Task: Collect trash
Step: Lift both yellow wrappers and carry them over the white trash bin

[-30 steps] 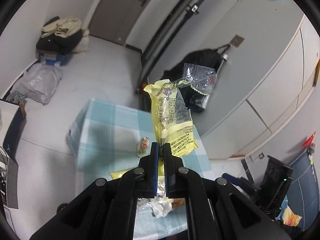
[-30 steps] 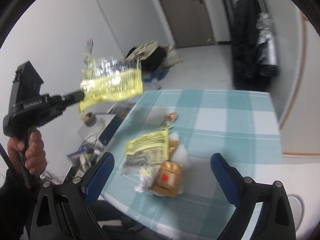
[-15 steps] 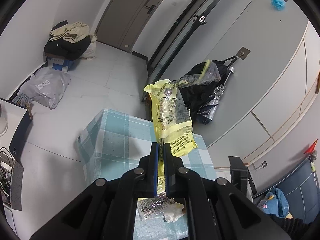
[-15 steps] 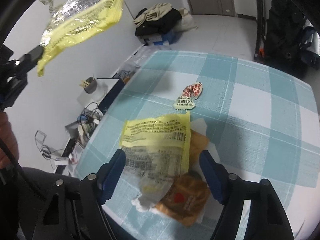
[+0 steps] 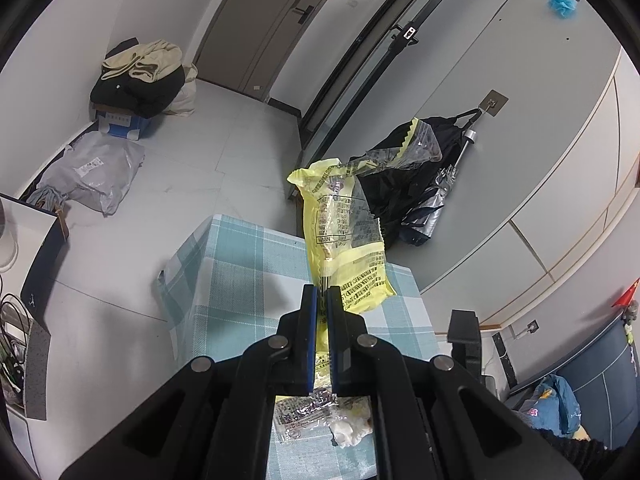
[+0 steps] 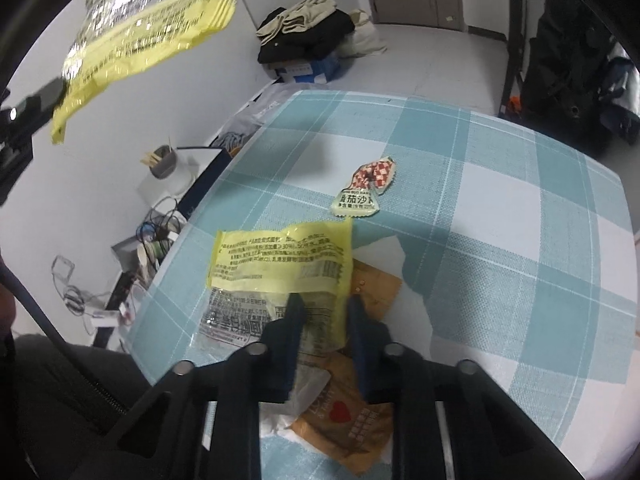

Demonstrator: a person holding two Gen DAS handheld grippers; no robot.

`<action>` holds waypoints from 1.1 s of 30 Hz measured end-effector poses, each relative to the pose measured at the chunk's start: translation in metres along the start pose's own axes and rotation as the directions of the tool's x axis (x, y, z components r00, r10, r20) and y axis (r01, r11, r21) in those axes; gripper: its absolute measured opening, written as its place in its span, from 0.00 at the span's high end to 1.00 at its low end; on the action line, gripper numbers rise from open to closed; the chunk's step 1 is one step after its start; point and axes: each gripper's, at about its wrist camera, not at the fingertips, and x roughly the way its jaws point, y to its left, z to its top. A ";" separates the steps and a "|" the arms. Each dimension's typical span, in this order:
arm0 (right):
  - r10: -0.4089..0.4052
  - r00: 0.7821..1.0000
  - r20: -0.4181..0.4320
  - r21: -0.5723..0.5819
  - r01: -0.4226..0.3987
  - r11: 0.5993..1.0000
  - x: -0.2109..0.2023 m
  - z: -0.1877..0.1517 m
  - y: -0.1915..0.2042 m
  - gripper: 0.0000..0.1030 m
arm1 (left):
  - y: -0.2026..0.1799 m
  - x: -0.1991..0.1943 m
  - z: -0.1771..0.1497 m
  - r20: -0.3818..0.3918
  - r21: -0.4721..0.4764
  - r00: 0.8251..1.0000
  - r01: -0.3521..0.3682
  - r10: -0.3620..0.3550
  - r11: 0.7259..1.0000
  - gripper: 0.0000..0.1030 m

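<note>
A: Checked bench (image 6: 500, 240) in a grey room. At its near edge the right tongs (image 6: 322, 312) have just been closing round the yellow wrapper (image 6: 280, 260), atop the brown wrapper (image 6: 348, 420).

B: So that's next up. Farther out, a sauce sachet (image 6: 366, 188) remains.

A: Left tongs (image 5: 323, 296) clamp the yellow bag (image 5: 340, 232) aloft.

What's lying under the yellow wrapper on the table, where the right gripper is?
Under the yellow wrapper, an orange-brown paper bag and white paper stick out at its right and near edges. The wrapper and the right gripper cover the rest.
</note>
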 end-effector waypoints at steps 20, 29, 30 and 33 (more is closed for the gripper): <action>0.145 0.962 0.231 0.145 -0.181 0.973 -0.086 -0.003 -0.013 0.96 | -0.005 -0.006 -0.004 0.034 -0.011 0.999 -0.040 0.041 0.999 0.99; 0.079 0.914 0.398 0.163 -0.155 0.974 -0.196 -0.047 -0.025 0.96 | -0.035 -0.001 -0.011 0.031 0.062 0.994 -0.108 0.106 0.992 0.99; 0.067 0.907 0.416 0.168 -0.149 0.974 -0.209 -0.054 -0.027 0.96 | -0.044 0.000 -0.013 0.029 0.082 0.994 -0.104 0.102 0.991 0.99; 0.020 0.882 0.471 0.202 -0.130 0.971 -0.249 -0.075 -0.041 0.96 | -0.068 -0.001 -0.018 0.020 0.109 0.997 -0.080 0.079 0.991 0.99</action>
